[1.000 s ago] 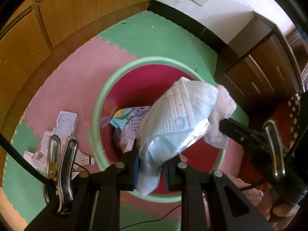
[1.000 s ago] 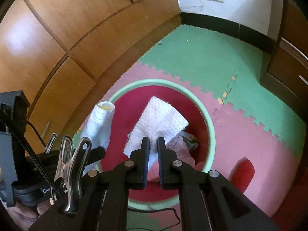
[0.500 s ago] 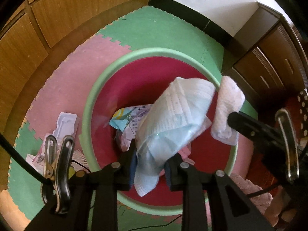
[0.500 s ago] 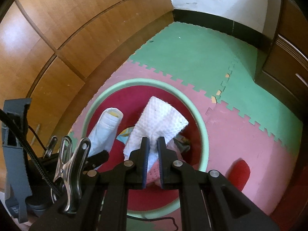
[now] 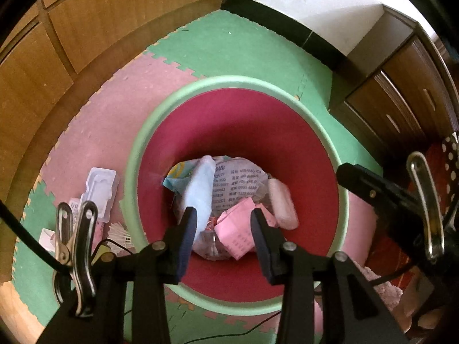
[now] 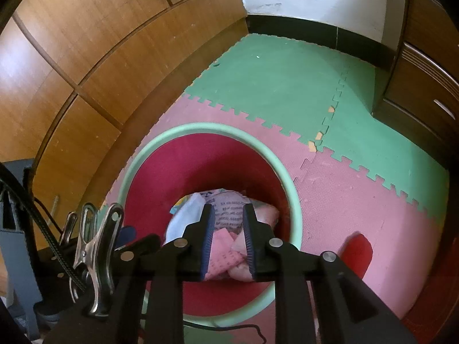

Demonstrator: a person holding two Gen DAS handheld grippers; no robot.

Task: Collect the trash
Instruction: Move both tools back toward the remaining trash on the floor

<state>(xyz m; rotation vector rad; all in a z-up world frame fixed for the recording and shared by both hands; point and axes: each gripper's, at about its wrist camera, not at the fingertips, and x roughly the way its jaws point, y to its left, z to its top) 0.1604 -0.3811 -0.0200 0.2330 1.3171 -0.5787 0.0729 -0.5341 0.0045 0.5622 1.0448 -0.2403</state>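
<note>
Above the bin [image 5: 137,154] — both tongs just opening, empty (face mask [image 5: 200,192] dropped inside), plastic tray [image 5: 99,192] beside it

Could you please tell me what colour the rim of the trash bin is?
The rim is pale mint green, around a deep red inside; the left wrist view shows it best.
</note>
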